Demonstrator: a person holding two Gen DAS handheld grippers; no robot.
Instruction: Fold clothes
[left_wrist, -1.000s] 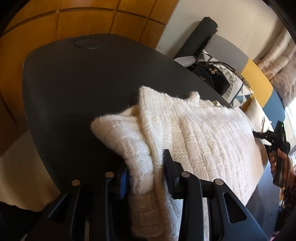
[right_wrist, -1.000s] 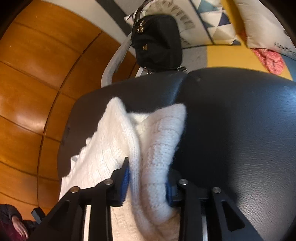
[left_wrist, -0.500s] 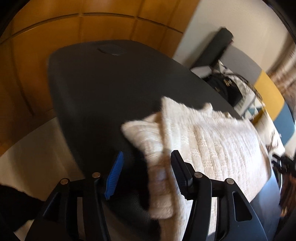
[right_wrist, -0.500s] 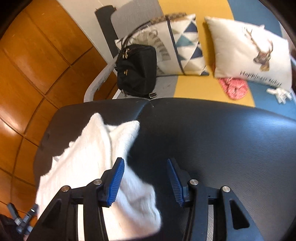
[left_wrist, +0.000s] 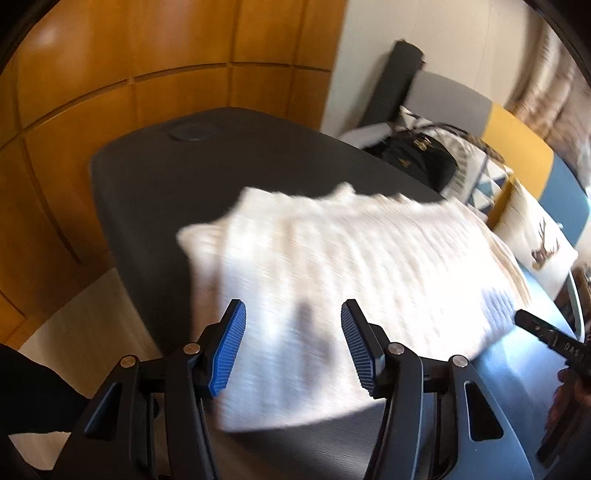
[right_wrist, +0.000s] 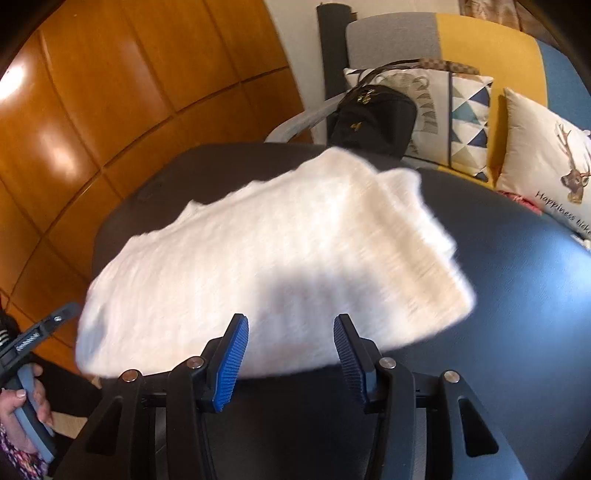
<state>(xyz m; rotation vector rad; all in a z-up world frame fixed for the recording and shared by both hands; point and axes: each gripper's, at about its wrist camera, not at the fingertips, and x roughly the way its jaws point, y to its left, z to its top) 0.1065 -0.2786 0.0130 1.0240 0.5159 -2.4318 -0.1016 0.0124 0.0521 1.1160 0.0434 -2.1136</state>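
Observation:
A white knit sweater (left_wrist: 354, 273) lies folded in a broad rectangle on the dark round table (left_wrist: 155, 177). In the left wrist view my left gripper (left_wrist: 291, 314) hovers open above the sweater's near left part, with nothing between its blue pads. The right wrist view shows the same sweater (right_wrist: 258, 266) from the other side. My right gripper (right_wrist: 290, 326) stands open over its near edge, holding nothing. Each gripper also shows at the rim of the other's view, held by a hand: the right gripper (left_wrist: 546, 339) and the left gripper (right_wrist: 33, 339). Both views are blurred.
Behind the table stands a sofa with a black handbag (right_wrist: 373, 118), a triangle-patterned cushion (right_wrist: 465, 122) and a deer cushion (right_wrist: 546, 162). A wood-panelled wall (right_wrist: 92, 92) curves round the left. Bare tabletop (right_wrist: 517, 295) stretches to the sweater's right.
Both grippers were shut on the sweater's folded edge a second ago. They have since opened, let it go and drawn back and up. The sweater now lies flat.

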